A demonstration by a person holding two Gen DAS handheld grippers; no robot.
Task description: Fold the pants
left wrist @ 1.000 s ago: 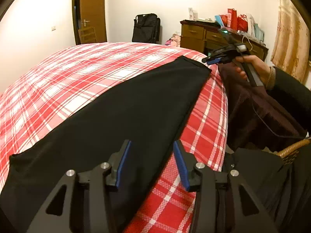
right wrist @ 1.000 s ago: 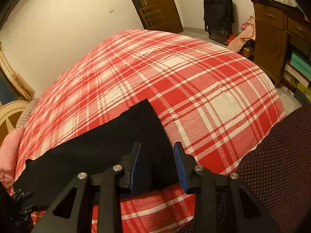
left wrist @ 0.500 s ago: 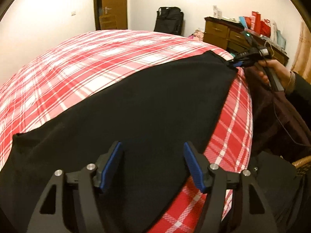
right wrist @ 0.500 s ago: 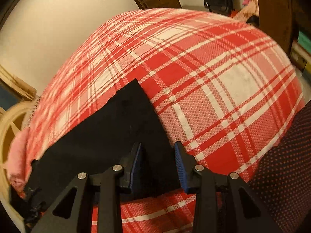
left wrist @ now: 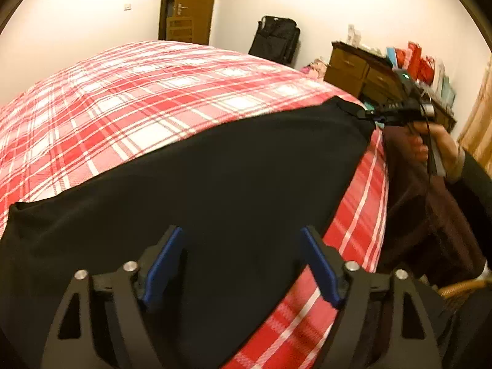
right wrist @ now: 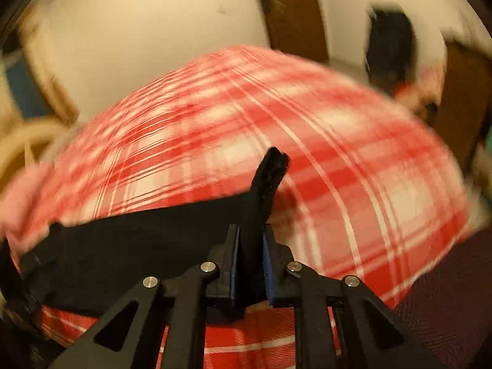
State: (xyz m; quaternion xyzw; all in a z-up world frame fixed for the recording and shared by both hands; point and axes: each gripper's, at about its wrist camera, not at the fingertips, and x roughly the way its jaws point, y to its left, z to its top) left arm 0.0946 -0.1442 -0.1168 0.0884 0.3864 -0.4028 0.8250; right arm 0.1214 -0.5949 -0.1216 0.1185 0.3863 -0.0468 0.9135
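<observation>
While right tongs (right wrist: 249, 243) pinch black pants (left wrist: 215, 184), left tongs (left wrist: 243, 258) gape.

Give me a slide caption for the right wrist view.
Right gripper shut on a corner of the black pants, lifting it off the red plaid bedspread.

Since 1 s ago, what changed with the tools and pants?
Right tool closed on the pants at their corner and lifted it off the bed. Left tool opened wider and moved in over the cloth, gripping nothing. Pants otherwise lie spread as before.
</observation>
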